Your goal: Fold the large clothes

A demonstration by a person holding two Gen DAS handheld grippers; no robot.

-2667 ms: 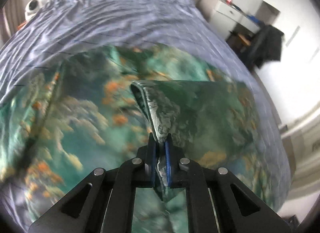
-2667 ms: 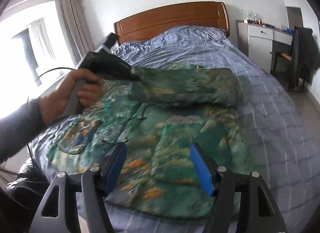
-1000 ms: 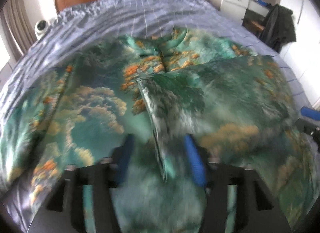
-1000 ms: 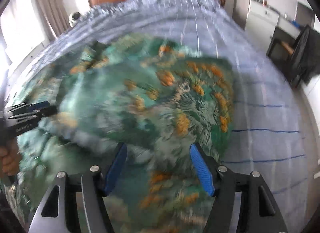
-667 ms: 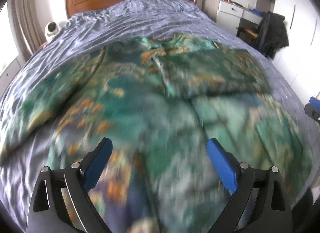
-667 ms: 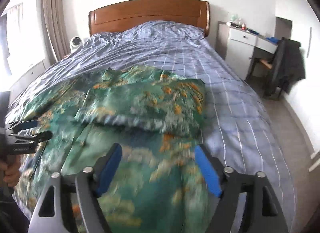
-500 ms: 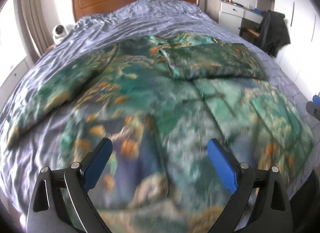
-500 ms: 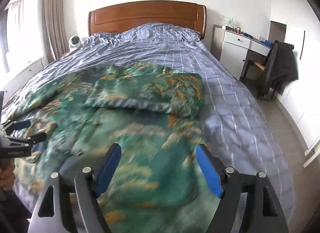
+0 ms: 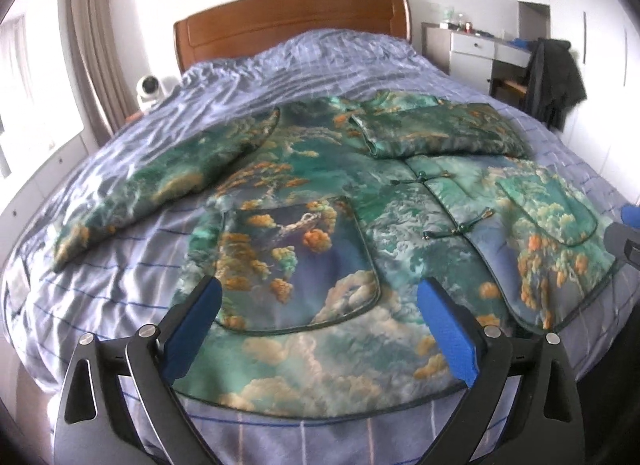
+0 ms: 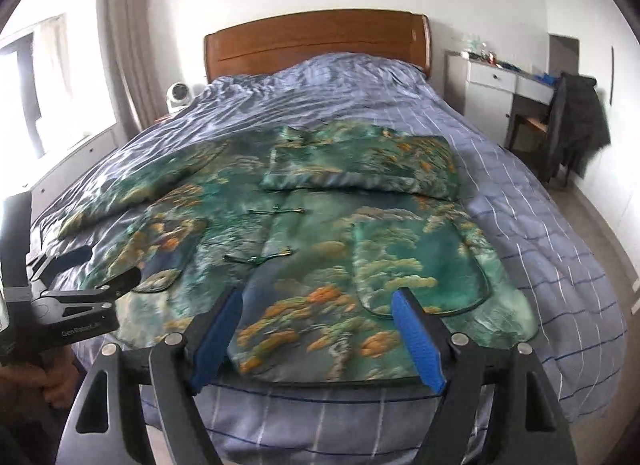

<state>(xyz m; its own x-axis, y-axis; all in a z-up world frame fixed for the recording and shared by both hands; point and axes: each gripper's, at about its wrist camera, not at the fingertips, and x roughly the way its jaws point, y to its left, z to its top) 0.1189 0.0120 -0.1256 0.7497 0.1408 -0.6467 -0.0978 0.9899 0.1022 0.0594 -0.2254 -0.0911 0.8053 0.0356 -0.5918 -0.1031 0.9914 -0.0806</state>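
With one sleeve already laid across the chest, the step in hand looks to be the other sleeve, and it would go best by pinching that outstretched left sleeve (image 9: 160,181) near its cuff and carrying it flat over the front, so that it lies level with the folded right sleeve (image 9: 440,129) and no crease is trapped beneath. The large padded jacket of green satin printed with orange trees and pale clouds (image 9: 320,225) lies front-up on the bed, collar toward twelve o'clock and hem at six, just ahead of both tools. The left gripper (image 9: 320,329), black with blue pads, has its jaws opening, wide apart, with nothing between them; the right gripper (image 10: 320,337) hangs released over the hem, likewise empty. The slippery cloth may slide, so a firm bite on the cuff seems wise. The blue checked bed cover (image 10: 540,233) is soft and rumpled toward ten o'clock. Beyond are a brown wooden headboard (image 10: 316,41), a small white fan (image 9: 150,89) at eleven o'clock, and a white desk (image 10: 500,77) with a dark coat on a chair (image 10: 580,121) at two o'clock.
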